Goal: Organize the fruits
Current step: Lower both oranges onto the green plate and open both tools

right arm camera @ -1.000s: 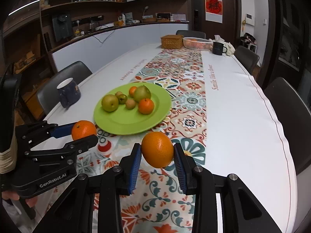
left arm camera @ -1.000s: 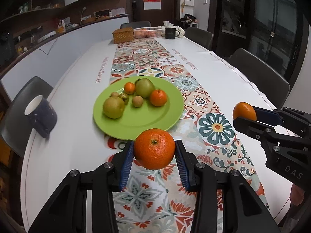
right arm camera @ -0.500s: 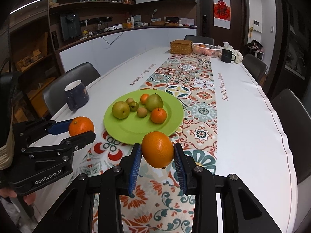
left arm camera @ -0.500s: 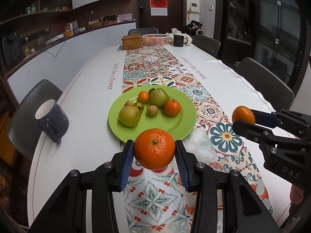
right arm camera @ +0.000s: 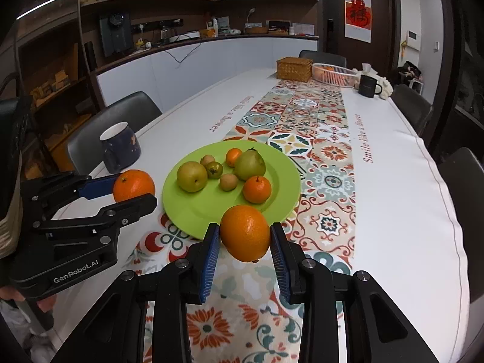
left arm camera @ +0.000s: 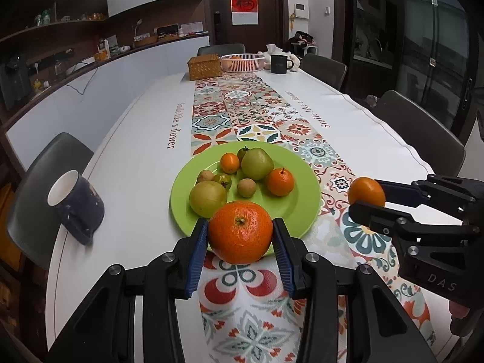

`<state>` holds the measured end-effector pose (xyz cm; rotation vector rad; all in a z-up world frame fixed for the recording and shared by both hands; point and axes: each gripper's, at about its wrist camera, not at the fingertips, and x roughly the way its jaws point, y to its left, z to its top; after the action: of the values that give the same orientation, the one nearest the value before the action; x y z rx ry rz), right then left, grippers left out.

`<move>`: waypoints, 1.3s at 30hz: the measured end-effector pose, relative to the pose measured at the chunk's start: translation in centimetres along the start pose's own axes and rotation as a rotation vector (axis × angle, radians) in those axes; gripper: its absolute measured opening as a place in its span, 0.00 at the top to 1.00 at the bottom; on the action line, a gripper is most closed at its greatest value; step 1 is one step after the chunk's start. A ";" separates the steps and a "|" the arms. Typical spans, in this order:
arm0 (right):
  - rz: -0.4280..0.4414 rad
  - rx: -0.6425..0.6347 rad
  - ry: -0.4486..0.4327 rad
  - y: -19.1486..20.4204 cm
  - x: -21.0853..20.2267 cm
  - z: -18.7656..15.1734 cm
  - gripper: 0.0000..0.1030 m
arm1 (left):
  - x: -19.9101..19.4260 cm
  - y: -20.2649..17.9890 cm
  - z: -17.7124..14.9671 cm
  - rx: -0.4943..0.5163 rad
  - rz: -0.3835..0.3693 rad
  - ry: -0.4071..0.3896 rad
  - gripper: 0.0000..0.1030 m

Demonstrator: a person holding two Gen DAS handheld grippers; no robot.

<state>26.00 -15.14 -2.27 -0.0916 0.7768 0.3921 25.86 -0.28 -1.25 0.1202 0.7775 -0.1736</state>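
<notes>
My left gripper [left arm camera: 240, 236] is shut on a large mandarin [left arm camera: 240, 231], held in the air just short of the near rim of the green plate [left arm camera: 302, 208]. My right gripper [right arm camera: 244, 237] is shut on an orange [right arm camera: 245, 233] above the patterned runner, also at the plate's [right arm camera: 196, 208] near edge. Each gripper shows in the other view: the right gripper [left arm camera: 367, 196] with its orange, the left gripper [right arm camera: 133, 186] with its mandarin. The plate carries two green pears, two small oranges and several little brown and green fruits.
A dark blue mug [left arm camera: 77, 204] stands on the white tablecloth left of the plate. At the table's far end are a wicker box [left arm camera: 204, 66], a white basket [left arm camera: 242, 62] and a black mug [left arm camera: 279, 63]. Grey chairs line both sides.
Both grippers have drifted back from the plate with their fruit still held; the plate and far end of the table sit higher and further in both views.
</notes>
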 end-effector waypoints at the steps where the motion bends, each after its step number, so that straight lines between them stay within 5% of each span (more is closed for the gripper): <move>1: 0.006 0.000 0.007 0.0 0.4 0.1 0.66 | 0.2 0.1 0.1 0.001 -0.001 0.001 0.59; 24: 0.073 -0.011 0.108 -0.6 9.3 2.2 0.66 | 7.2 2.1 1.0 0.006 -0.067 0.074 0.59; 27: 0.078 0.006 0.105 -1.0 9.7 2.3 0.64 | 7.3 2.1 1.2 0.004 -0.057 0.070 0.45; 30: 0.066 0.032 0.089 -1.6 9.5 2.4 0.52 | 6.9 2.1 1.2 0.003 -0.029 0.056 0.43; 39: 0.012 0.055 0.064 -1.8 6.9 1.1 0.52 | 4.6 2.2 0.0 -0.049 0.021 0.050 0.40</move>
<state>31.89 -14.40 -6.44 -0.0482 0.8514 0.3803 29.51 1.40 -4.36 0.0870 0.8297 -0.1323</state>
